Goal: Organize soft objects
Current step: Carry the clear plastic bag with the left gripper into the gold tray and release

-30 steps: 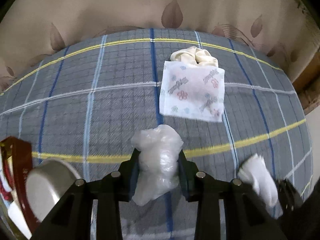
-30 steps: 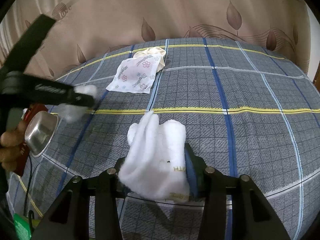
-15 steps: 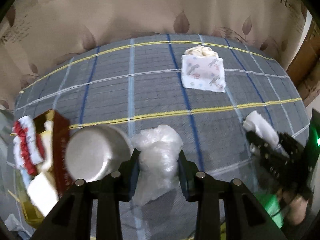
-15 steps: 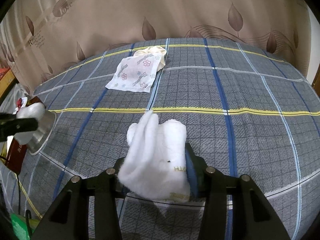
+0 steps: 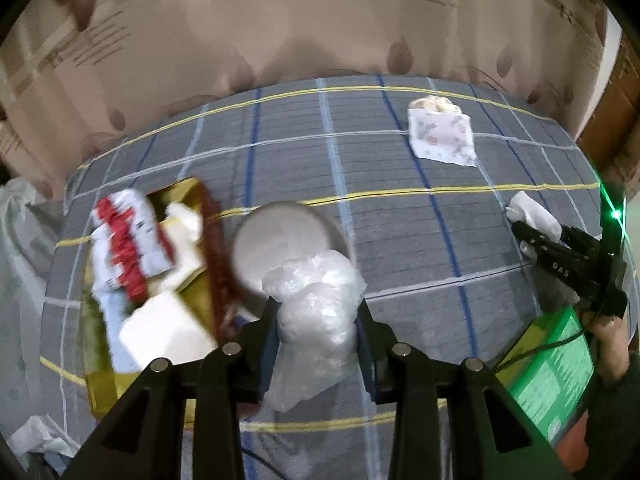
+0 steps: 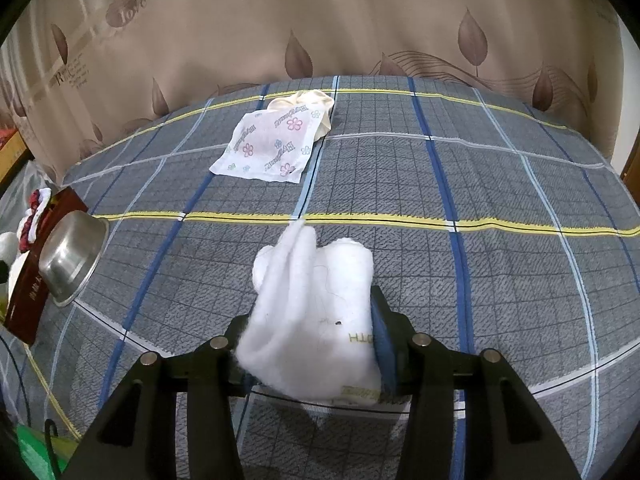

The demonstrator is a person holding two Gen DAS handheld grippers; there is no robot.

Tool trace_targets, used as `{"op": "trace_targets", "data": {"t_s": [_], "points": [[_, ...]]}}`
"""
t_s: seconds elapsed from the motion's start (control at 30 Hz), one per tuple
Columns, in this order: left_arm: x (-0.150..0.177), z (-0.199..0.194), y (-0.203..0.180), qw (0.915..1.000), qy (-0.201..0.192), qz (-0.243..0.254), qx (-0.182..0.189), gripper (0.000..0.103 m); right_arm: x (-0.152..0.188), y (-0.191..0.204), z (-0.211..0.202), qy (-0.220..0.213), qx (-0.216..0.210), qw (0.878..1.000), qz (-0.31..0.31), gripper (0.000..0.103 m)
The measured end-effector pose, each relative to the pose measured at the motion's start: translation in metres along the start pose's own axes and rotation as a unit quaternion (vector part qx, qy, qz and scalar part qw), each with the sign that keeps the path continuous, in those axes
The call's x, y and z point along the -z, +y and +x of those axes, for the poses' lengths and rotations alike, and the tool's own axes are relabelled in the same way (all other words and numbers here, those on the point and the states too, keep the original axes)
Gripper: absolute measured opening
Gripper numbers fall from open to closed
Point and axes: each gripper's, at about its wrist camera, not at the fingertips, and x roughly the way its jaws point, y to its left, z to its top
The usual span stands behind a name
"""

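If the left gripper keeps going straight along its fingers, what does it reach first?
Probably the steel bowl: it sits right beyond the crumpled plastic bag clamped in the left gripper. Depth is unclear; it may instead meet the plaid cloth beside it.

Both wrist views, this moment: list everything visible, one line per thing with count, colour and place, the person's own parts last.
plastic bag: 1, clear, crumpled, clamped in left gripper
towel: 1, white, clamped in right gripper
floral tissue pack: 1, white, flowered, far on bed
cream cloth: 1, bunched, partly under the pack's far edge
steel bowl: 1, silver, bed's left side, tilted against box
box: 1, dark red outside, gold inside, holds white and red-white soft items
bedsheet: 1, grey plaid
curtain: 1, beige, leaf print
left gripper: black
right gripper: black
hand: 1, holding right gripper
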Motion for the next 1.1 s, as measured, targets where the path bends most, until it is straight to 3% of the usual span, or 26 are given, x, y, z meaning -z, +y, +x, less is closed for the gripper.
{"op": "trace_targets", "data": {"t_s": [0.4, 0.63, 0.83, 1.1], "points": [[0.017, -0.03, 0.108, 0.9952, -0.014, -0.072, -0.064, 0.035, 0.0, 0.005, 0.001, 0.003, 0.012, 1.0, -0.011, 0.046], [0.017, -0.023, 0.158, 0.9921, -0.012, -0.074, -0.101, 0.035, 0.001, 0.006, 0.002, 0.004, 0.016, 1.0, -0.015, 0.047], [0.032, -0.001, 0.183, 0.9913, 0.015, -0.099, -0.085, 0.035, 0.001, 0.007, 0.002, 0.004, 0.017, 1.0, -0.018, 0.049], [0.039, 0.013, 0.188, 0.9929, 0.033, -0.09, -0.071, 0.041, 0.001, 0.01, 0.004, 0.007, 0.024, 0.999, -0.029, 0.052]]}}
